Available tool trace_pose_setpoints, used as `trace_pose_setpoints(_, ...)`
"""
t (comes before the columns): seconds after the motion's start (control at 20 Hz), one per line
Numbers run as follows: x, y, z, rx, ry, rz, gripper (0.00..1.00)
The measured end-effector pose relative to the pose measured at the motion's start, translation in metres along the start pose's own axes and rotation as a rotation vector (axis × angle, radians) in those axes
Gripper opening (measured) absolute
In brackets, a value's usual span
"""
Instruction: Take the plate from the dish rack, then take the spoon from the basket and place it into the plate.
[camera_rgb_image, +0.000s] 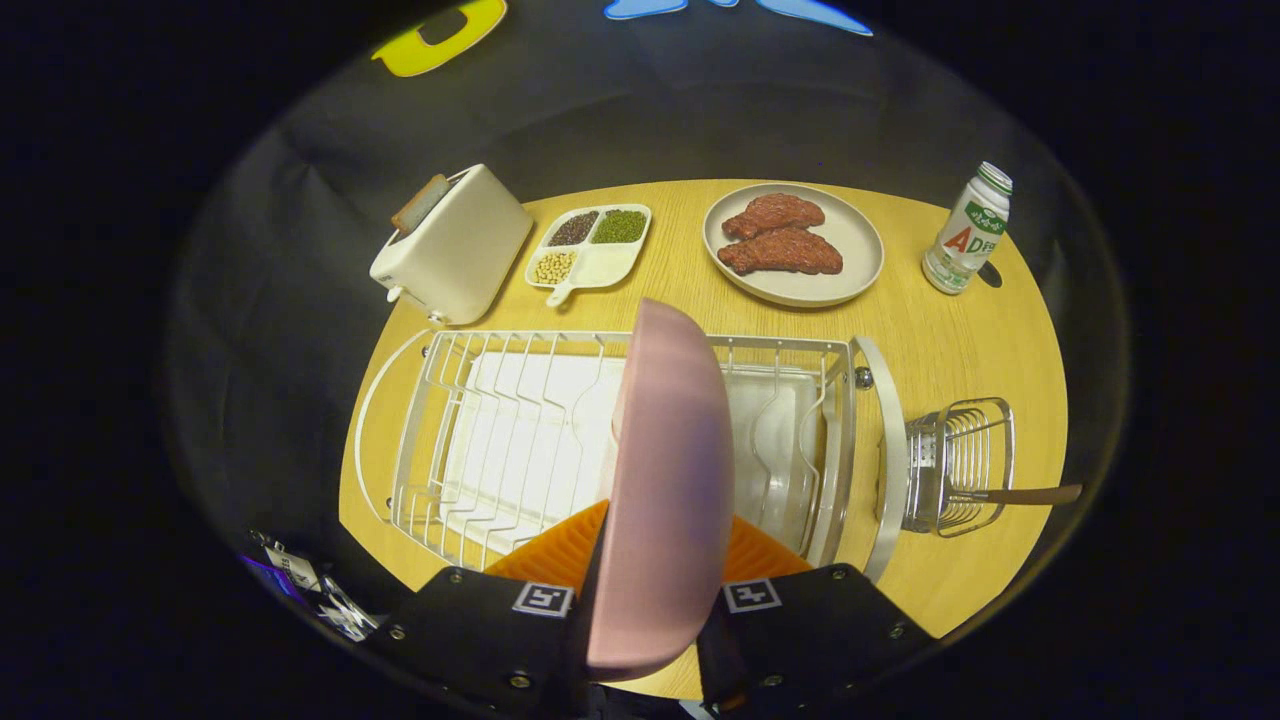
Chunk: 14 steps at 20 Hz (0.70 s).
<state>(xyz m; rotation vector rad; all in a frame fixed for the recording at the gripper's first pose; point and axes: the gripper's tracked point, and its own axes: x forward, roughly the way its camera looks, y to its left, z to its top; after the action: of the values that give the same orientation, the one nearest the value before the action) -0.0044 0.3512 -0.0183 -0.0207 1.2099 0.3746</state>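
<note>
A: What did the booth look like?

B: A round wooden table (940, 340) against black cloth. Beyond the fingers stood a white dish rack (520, 440); far past it a toaster (455, 245), a divided dish of beans (590, 250), a plate of meat (795, 243) and a bottle (968, 230).

A: And the gripper (648, 600)?

B: Its fingers were closed narrow on the pink plate (665, 480), held on edge between them, above the rack.

A: How would that plate handle?

B: I judged it stiff, smooth, likely slippery and breakable; the rim was the place to pinch, firmly.

A: The spoon (1020, 494)?

B: In the wire basket (960, 460) to the right of the fingers, handle poking out, light and thin.
</note>
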Motion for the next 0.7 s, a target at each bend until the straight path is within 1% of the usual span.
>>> trace_pose_setpoints(0.35,-0.008,-0.004,0.010,-0.073,0.061,-0.077,0.40)
trace_pose_setpoints(0.4,-0.006,-0.009,0.017,-0.060,0.069,-0.092,0.40)
trace_pose_setpoints(0.5,-0.008,-0.011,0.013,-0.080,0.102,-0.116,0.35)
trace_pose_setpoints(0.6,-0.010,-0.012,0.012,-0.128,0.121,-0.144,0.35)
trace_pose_setpoints(0.7,-0.013,-0.011,0.021,-0.191,0.116,-0.191,0.35)
